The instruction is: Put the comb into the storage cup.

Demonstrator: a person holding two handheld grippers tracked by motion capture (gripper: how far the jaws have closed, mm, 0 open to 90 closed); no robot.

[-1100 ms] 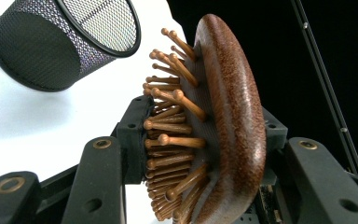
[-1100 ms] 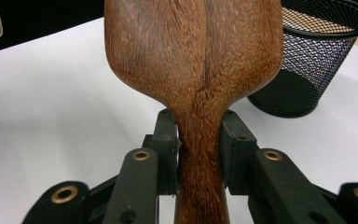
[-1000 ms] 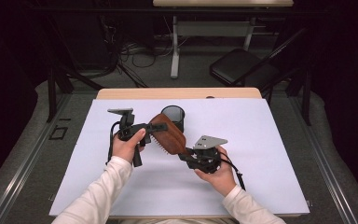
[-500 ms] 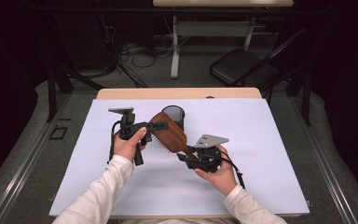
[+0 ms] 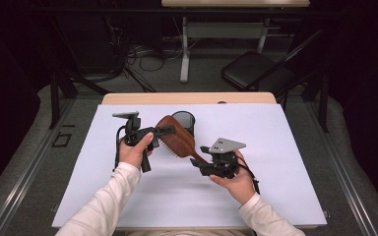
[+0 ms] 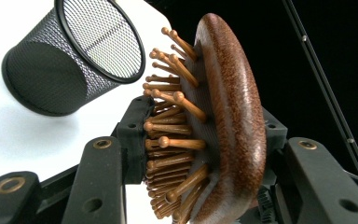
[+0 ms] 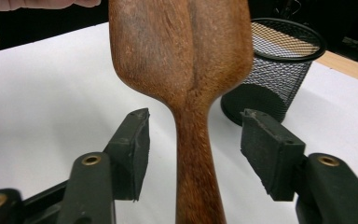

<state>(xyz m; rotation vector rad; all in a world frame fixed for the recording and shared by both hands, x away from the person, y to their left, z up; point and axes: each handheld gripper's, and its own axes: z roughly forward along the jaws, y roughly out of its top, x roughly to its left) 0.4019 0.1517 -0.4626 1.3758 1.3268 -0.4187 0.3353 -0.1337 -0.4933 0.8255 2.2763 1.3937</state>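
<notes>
Right gripper (image 7: 196, 154) jaws have just opened off wooden hairbrush (image 7: 182, 51) handle.

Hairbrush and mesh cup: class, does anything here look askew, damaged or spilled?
Nothing stands out. The wooden hairbrush is whole, clamped by its head in the left claw; the mesh cup stands upright on the table.
</notes>
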